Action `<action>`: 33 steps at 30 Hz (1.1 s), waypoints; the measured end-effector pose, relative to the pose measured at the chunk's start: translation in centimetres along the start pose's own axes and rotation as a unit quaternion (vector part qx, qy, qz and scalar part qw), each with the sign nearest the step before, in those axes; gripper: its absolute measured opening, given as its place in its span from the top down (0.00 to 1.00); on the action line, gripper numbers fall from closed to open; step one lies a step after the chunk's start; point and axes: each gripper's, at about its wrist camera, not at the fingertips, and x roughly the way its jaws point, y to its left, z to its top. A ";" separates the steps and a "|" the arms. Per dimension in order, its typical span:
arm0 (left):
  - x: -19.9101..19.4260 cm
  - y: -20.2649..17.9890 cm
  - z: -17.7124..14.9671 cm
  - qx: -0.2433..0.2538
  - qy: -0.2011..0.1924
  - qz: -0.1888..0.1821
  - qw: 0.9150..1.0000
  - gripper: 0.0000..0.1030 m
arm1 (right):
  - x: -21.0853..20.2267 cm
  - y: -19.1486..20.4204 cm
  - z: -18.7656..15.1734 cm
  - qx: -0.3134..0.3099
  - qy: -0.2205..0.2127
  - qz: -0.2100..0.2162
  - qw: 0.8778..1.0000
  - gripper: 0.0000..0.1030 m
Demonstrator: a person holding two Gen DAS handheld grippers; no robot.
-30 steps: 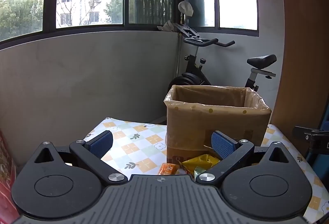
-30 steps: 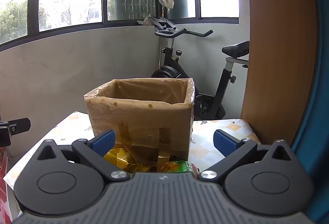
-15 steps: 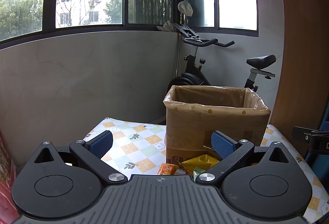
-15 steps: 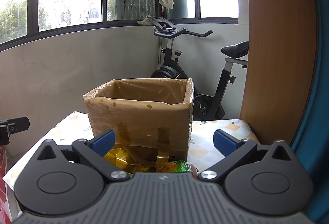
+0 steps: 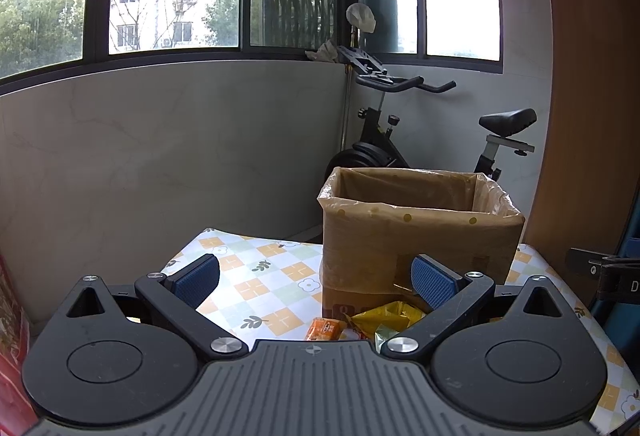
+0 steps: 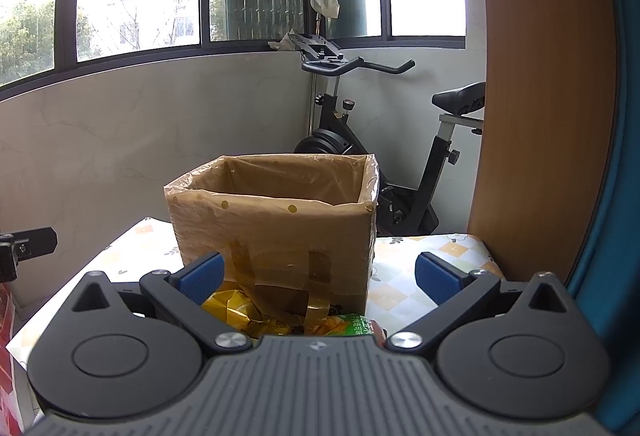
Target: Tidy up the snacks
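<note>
An open cardboard box [image 5: 420,232] lined with a clear plastic bag stands on the patterned table; it also shows in the right wrist view [image 6: 276,236]. Snacks lie in front of it: an orange packet [image 5: 325,329], a yellow packet [image 5: 390,318], seen too in the right wrist view [image 6: 230,310], and a green packet [image 6: 352,326]. My left gripper [image 5: 316,278] is open and empty, held above the table in front of the box. My right gripper [image 6: 318,274] is open and empty, facing the box over the snacks. The snacks are partly hidden by the gripper bodies.
The table has a checked flower cloth [image 5: 256,276]. An exercise bike [image 5: 400,140] stands behind it by the grey wall under the windows. A wooden panel [image 6: 544,116] rises at the right. A red object [image 5: 12,356] sits at the left edge.
Almost nothing: both views shifted very slightly, and both grippers stayed open and empty in front of the box.
</note>
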 end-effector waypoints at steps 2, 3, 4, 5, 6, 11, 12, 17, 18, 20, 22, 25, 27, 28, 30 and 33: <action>0.1 0.0 0.0 0.000 0.001 0.000 1.000 0.00 | 0.0 0.0 0.0 0.000 0.000 -0.001 1.000 0.00; 0.1 0.0 0.0 0.000 0.001 0.000 1.000 0.00 | -0.1 0.0 0.0 0.001 0.000 -0.001 1.000 0.00; 0.1 0.0 -0.1 0.000 0.002 0.000 1.000 0.00 | -0.1 0.0 0.0 0.001 0.000 -0.001 1.000 0.00; 0.1 0.0 -0.1 0.000 0.002 -0.001 1.000 0.00 | -0.1 0.0 0.0 0.001 0.000 -0.001 1.000 0.00; 0.1 0.0 -0.1 0.000 0.002 -0.001 1.000 0.00 | -0.1 0.0 0.0 0.001 0.001 -0.001 1.000 0.00; 0.1 0.0 0.0 -0.002 0.003 -0.001 1.000 0.00 | 0.0 0.0 0.0 0.000 0.001 -0.001 1.000 0.00; 0.2 0.0 -0.1 -0.002 0.003 -0.001 1.000 0.00 | 0.0 0.0 0.0 0.000 0.001 -0.001 1.000 0.00; 0.2 0.0 -0.1 -0.002 0.004 -0.001 1.000 0.00 | 0.0 0.0 0.0 0.000 0.001 -0.001 1.000 0.00; 0.2 0.0 -0.1 -0.002 0.004 -0.001 1.000 0.00 | 0.0 0.0 0.0 0.000 0.001 -0.001 1.000 0.00; 0.2 0.0 -0.1 -0.002 0.004 -0.001 1.000 0.00 | 0.0 0.0 0.0 0.000 0.001 -0.001 1.000 0.00; 0.2 0.0 -0.1 -0.003 0.004 -0.002 1.000 0.00 | 0.0 0.0 0.0 0.000 0.001 -0.001 1.000 0.00; 0.2 0.1 -0.2 -0.003 0.004 -0.002 1.000 0.00 | 0.0 0.0 0.0 0.000 0.001 -0.001 1.000 0.00; 0.1 0.1 -0.2 -0.003 0.004 -0.002 1.000 0.00 | -0.1 0.0 0.0 0.000 0.001 -0.001 1.000 0.00; 0.2 0.1 -0.2 -0.003 0.004 -0.002 1.000 0.00 | 0.0 0.0 0.0 0.000 0.001 0.000 1.000 0.00; 0.2 0.1 -0.2 -0.003 0.004 -0.002 1.000 0.00 | 0.0 0.0 0.0 -0.001 0.001 0.000 1.000 0.00; 0.2 0.1 -0.2 -0.003 0.004 -0.002 1.000 0.00 | 0.0 0.0 -0.1 -0.001 0.002 0.001 1.000 0.00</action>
